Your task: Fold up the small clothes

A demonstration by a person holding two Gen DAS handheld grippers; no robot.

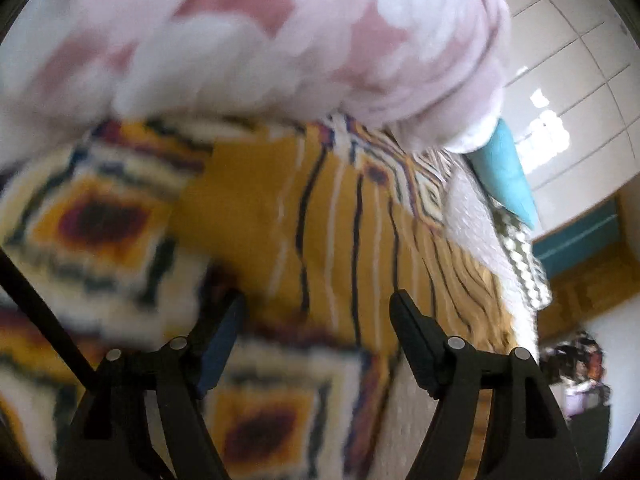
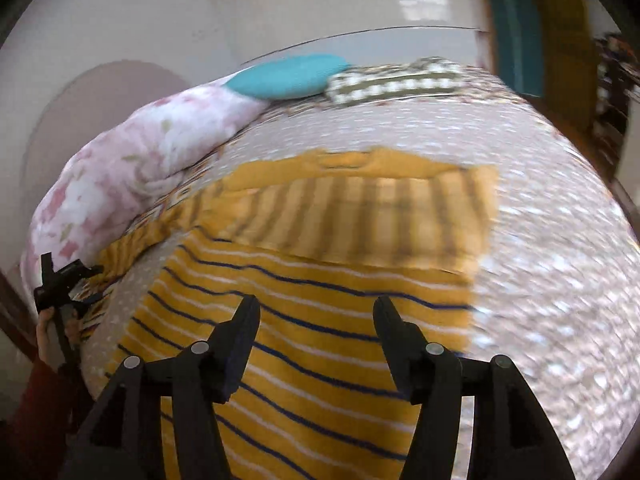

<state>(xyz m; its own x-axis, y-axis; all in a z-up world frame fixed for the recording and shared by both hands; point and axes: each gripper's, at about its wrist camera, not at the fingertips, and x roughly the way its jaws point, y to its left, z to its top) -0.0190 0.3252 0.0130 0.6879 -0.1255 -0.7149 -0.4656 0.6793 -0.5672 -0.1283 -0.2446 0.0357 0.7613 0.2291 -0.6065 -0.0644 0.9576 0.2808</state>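
Two grippers, left (image 1: 316, 300) and right (image 2: 316, 306), both with fingers spread and empty. Yellow striped top (image 2: 320, 300) lies on the bed (image 2: 540, 280), upper part folded down. Risk: a blind pinch could catch the bed cover, or drag open the fold.

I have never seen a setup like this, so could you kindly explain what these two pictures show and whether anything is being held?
No robot here: a person carries handheld tongs, one per hand, each with a wide-angle camera looking along its two fingers. One picture is from the left tongs, the other from the right tongs. Both stand open and hold nothing. On the dotted bedcover lies a mustard striped sweater, partly folded, with one side laid over across its body. Beside it are a pink floral quilt, a teal pillow and a patterned blanket. The right view also shows the person's hand gripping the left tongs.
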